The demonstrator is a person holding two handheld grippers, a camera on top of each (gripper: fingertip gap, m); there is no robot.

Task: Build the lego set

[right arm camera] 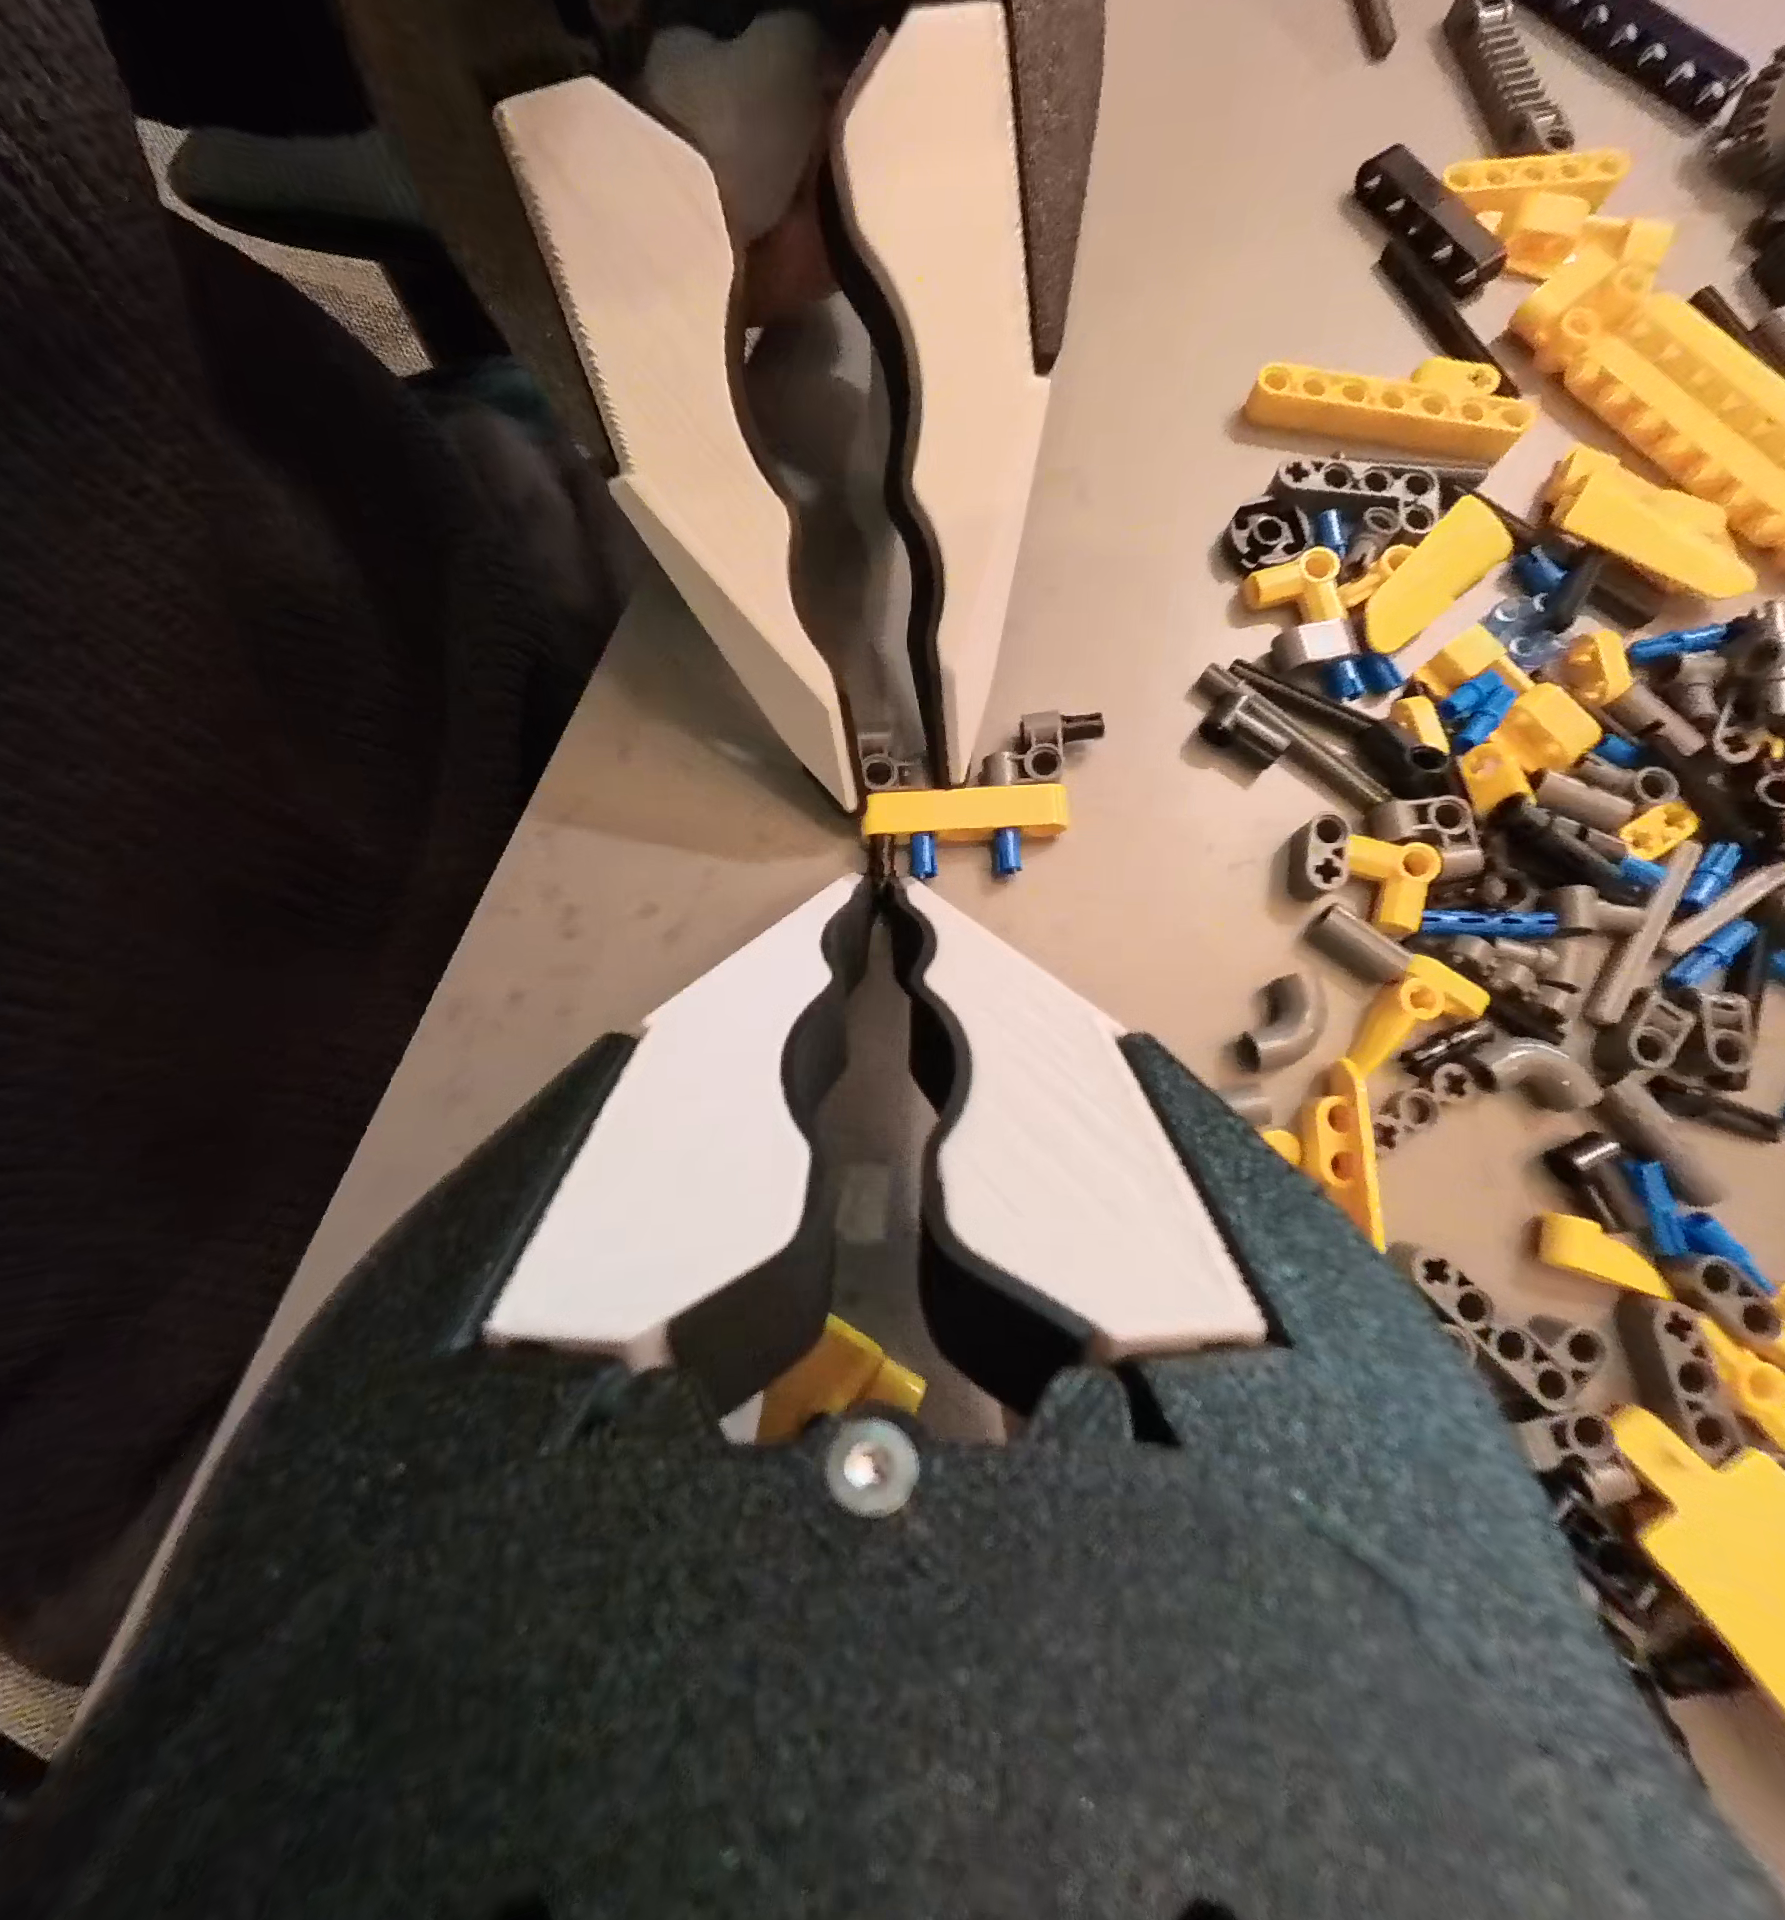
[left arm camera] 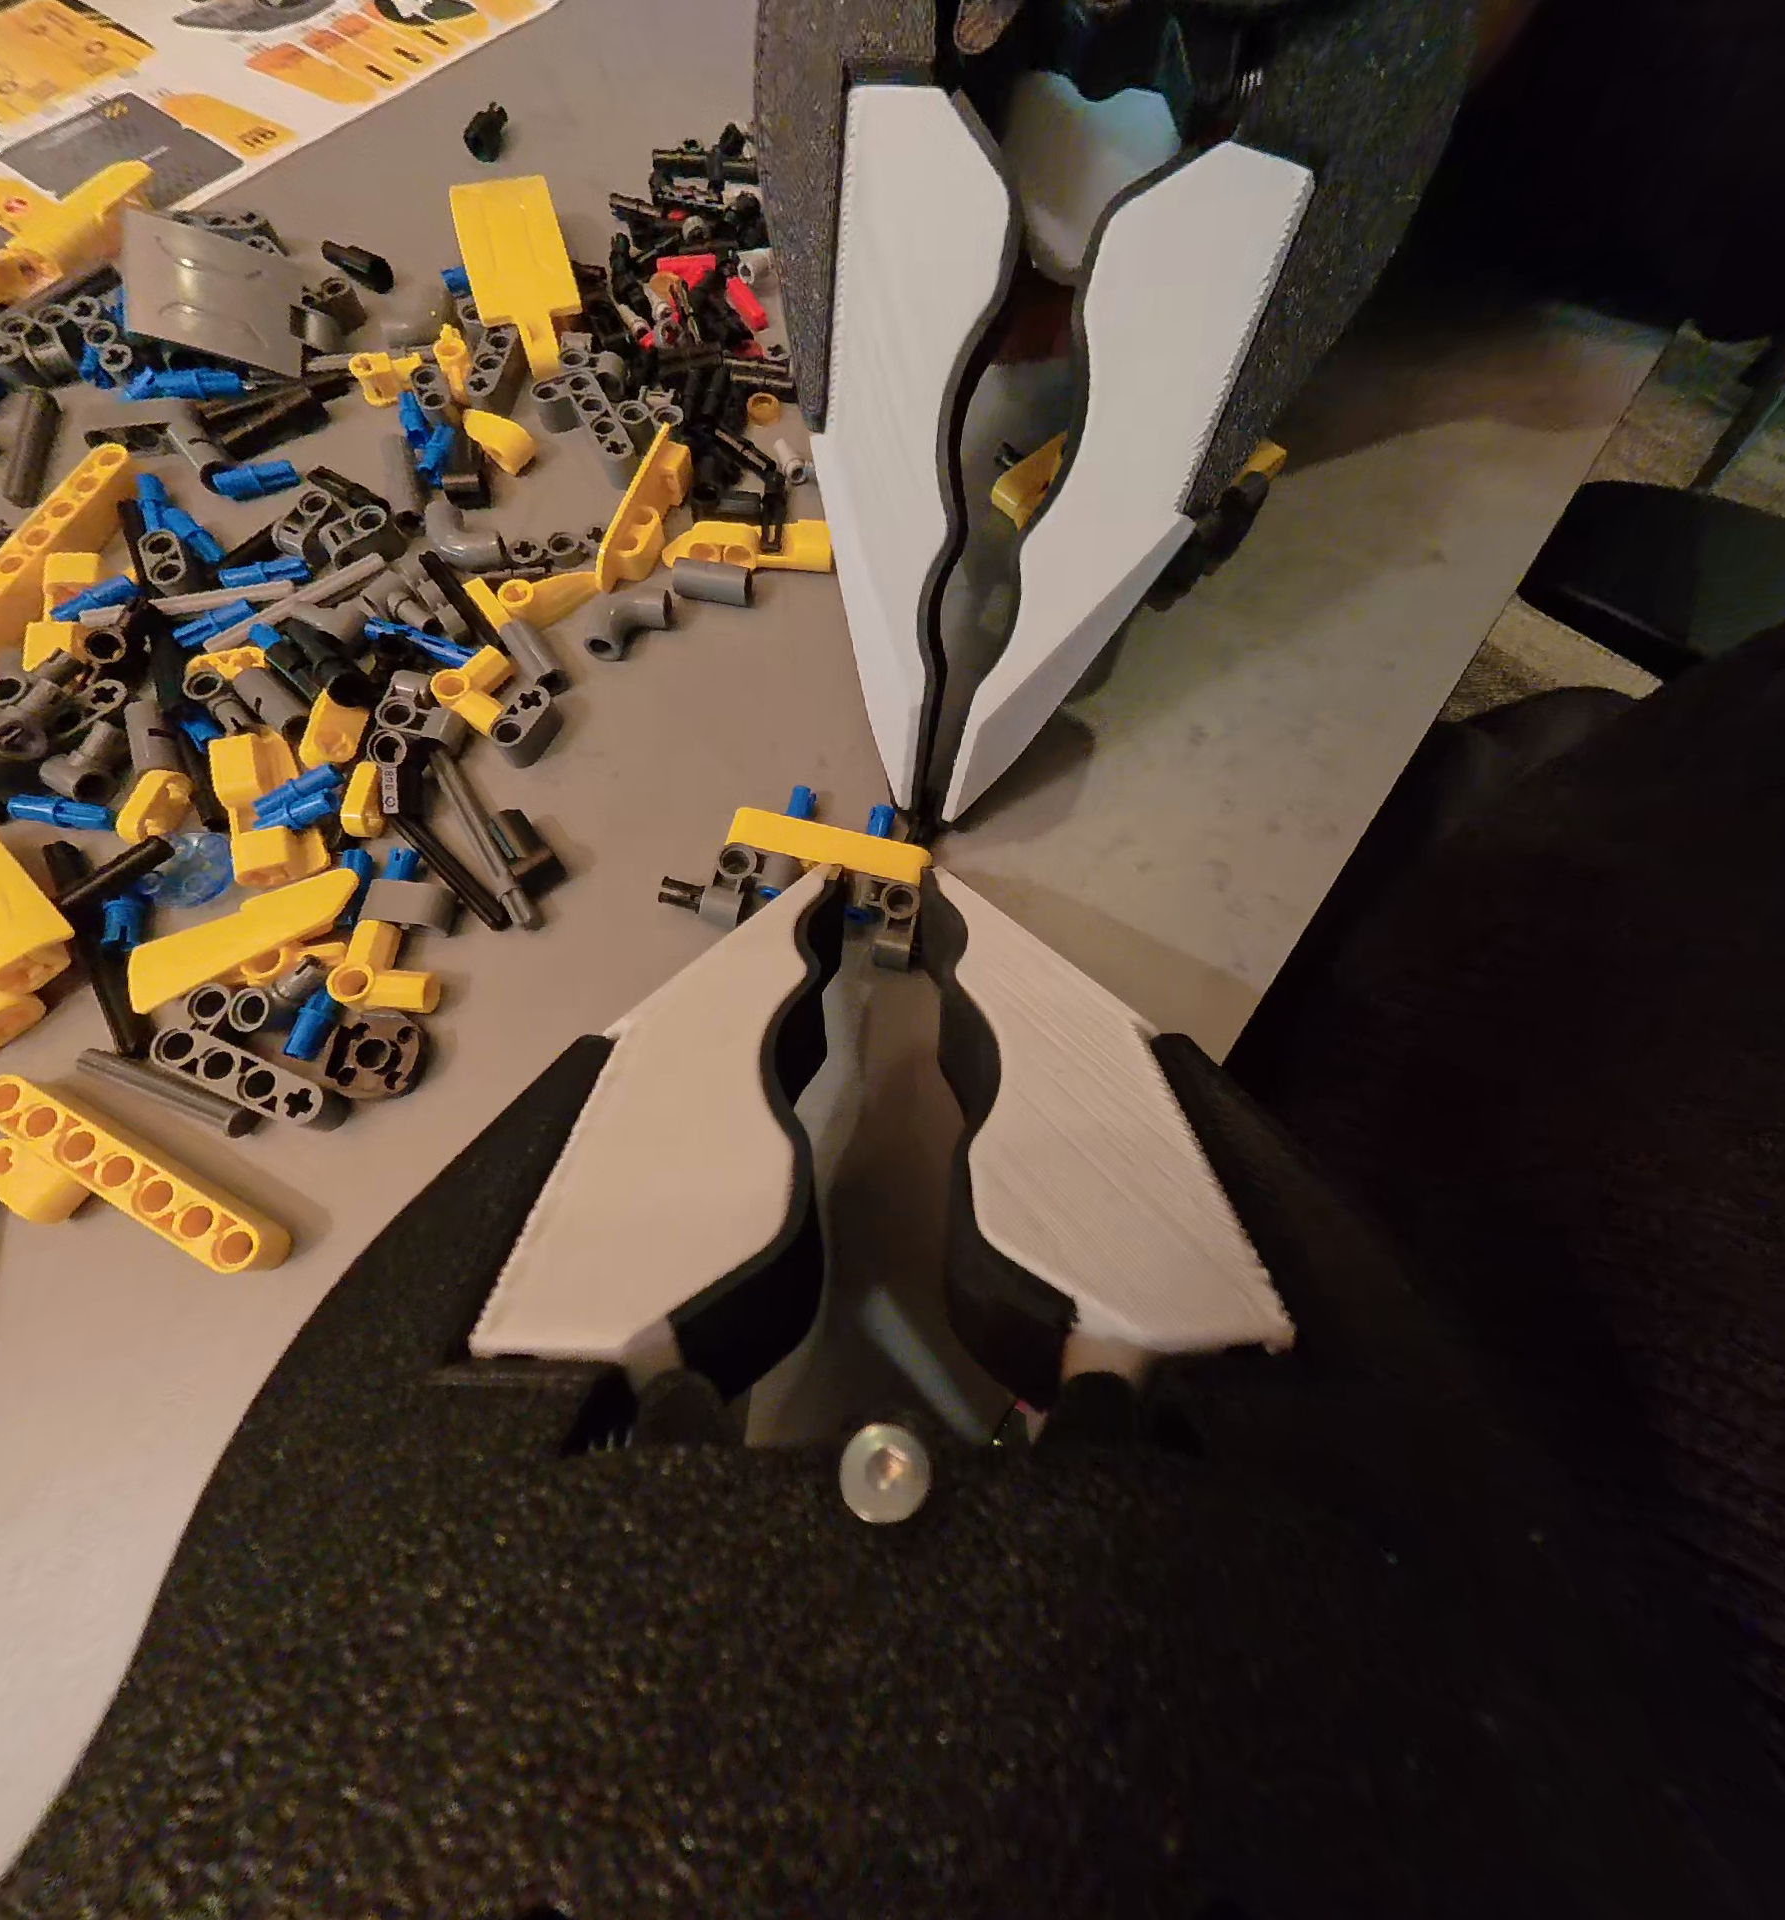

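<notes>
The left gripper (left arm camera: 875, 902) pinches a grey piece under the little yellow bar (left arm camera: 826, 844) near the table's (left arm camera: 1231, 748) edge. The right gripper (right arm camera: 880, 883), tips squeezed together, nips a tiny black peg at the bar's end. The bar looks light, hard and slippery.

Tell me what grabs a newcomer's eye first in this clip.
Two white-fingered tools meet tip to tip near the table edge: the left tool is shut on a small yellow-beam assembly with blue pins and grey connectors, while the right tool pinches a small dark piece at its end. Beside them sprawls a pile of loose building parts.
</notes>
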